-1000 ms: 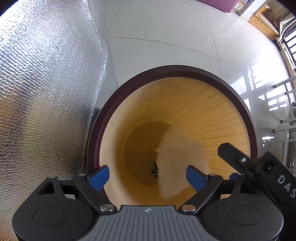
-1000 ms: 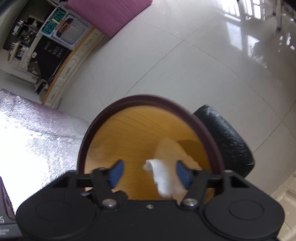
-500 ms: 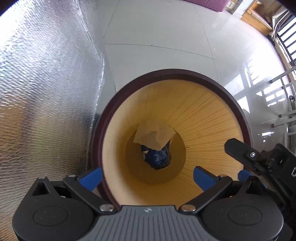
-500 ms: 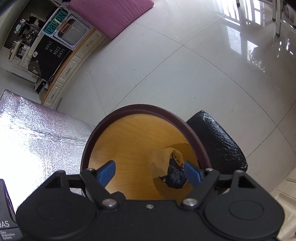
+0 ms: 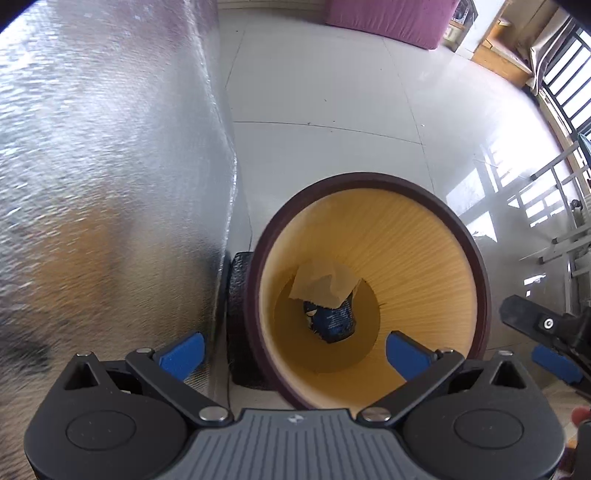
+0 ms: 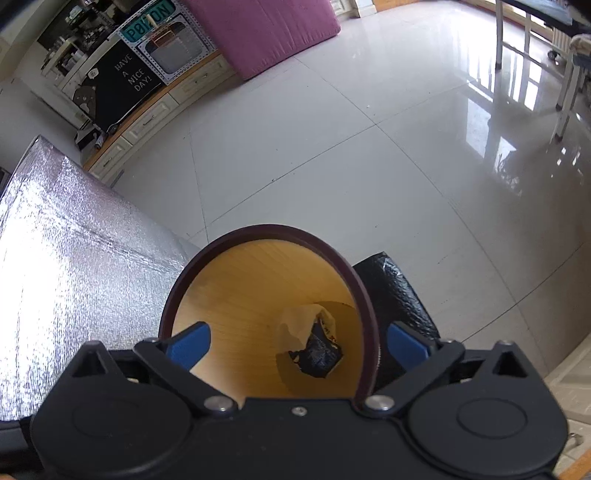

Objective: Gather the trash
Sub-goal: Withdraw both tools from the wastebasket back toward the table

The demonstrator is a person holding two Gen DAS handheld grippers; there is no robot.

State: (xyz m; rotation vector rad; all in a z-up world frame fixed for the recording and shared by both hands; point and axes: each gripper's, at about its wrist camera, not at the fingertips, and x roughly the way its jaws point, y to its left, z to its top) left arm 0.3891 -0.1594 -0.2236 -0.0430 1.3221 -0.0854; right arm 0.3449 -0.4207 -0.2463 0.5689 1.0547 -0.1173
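A round bin (image 5: pixel 424 258) with a dark brown rim and a yellow wood-grain inside stands on the floor below both grippers; it also shows in the right wrist view (image 6: pixel 236 288). At its bottom lie a crumpled tissue (image 5: pixel 325 282) and a dark blue wrapper (image 5: pixel 332 321); both show in the right wrist view too, the tissue (image 6: pixel 295 321) beside the wrapper (image 6: pixel 317 354). My left gripper (image 5: pixel 293 354) is open and empty above the bin. My right gripper (image 6: pixel 297 341) is open and empty above the bin; its finger (image 5: pixel 532 319) shows at the right of the left wrist view.
A table covered in silver foil (image 5: pixel 103 177) stands left of the bin (image 6: pixel 66 280). A black object (image 6: pixel 395 291) sits against the bin on the floor. Glossy white floor tiles (image 6: pixel 369 155) stretch beyond. A purple cushion (image 6: pixel 258 33) and cabinets stand far off.
The tissue dropped from between the grippers' fingers into the bin and settled on the wrapper. Both grippers opened wider and rose away from the bin.
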